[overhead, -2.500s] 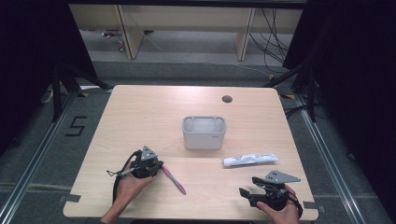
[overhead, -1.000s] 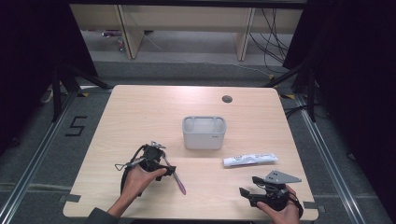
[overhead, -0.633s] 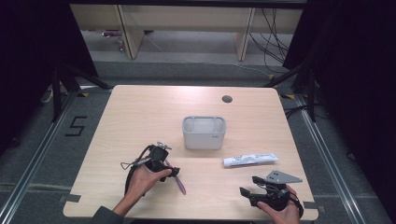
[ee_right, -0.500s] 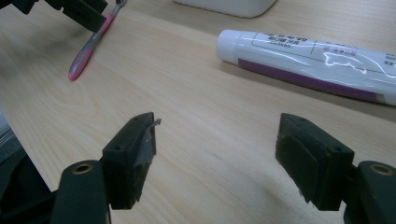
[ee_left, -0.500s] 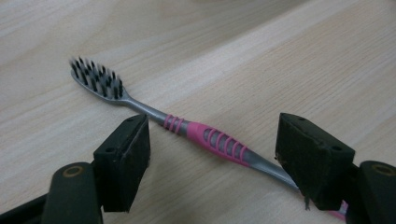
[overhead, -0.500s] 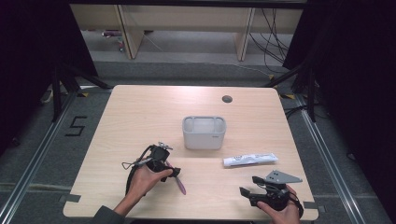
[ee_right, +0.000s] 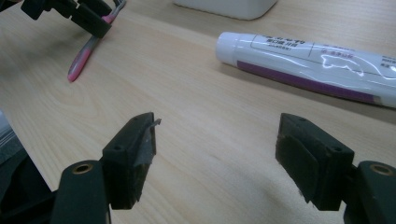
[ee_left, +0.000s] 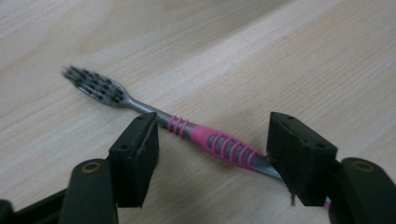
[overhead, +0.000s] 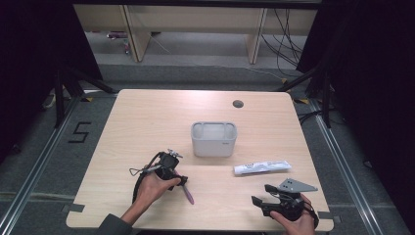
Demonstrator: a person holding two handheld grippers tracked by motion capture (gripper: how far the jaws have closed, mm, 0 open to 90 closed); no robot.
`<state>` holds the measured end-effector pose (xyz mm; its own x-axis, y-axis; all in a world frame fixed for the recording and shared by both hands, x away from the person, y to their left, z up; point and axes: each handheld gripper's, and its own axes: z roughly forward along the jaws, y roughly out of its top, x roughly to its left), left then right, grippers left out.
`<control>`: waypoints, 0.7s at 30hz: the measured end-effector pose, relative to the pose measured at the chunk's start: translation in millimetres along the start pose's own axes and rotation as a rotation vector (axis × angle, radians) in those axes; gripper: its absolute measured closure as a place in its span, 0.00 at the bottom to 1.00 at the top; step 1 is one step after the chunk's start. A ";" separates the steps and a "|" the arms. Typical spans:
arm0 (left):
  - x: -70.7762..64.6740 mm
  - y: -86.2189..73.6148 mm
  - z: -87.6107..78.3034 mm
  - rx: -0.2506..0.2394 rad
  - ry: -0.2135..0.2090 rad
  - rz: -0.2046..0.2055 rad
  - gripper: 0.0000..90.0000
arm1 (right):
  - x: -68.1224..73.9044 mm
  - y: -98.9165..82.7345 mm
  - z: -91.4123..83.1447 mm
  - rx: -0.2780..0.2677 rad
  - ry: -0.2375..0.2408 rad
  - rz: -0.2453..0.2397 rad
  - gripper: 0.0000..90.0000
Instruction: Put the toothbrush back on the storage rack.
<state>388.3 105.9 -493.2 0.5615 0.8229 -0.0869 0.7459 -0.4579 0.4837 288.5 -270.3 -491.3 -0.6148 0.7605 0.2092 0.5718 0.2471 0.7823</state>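
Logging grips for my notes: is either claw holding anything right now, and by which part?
Nothing is held. The left claw straddles the toothbrush handle, closing but not yet pressing; the right claw is open.

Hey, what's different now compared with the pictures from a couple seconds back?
The left gripper slid toward the table's near edge onto the pink toothbrush and now straddles its handle; its jaws have just been closing, pads not yet pressing. The right gripper, toothpaste tube and grey container stayed put.
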 end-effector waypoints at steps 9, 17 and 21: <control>-0.8 -1.6 -4.7 0.042 0.014 0.101 0.62 | -4.2 0.7 -3.6 -0.006 -0.003 0.004 0.33; -0.4 1.7 -9.3 0.089 -0.003 0.132 0.69 | -0.8 0.5 -5.5 0.009 -0.006 0.054 0.33; 0.0 4.5 -15.2 0.127 -0.022 0.131 0.71 | -4.6 1.0 -4.7 -0.008 -0.003 0.009 0.33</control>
<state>386.1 108.9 -477.8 0.6636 0.7464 -0.0499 0.7042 -0.6008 0.3783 289.3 -276.3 -488.7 -0.6078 0.7646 0.2142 0.5729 0.2355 0.7850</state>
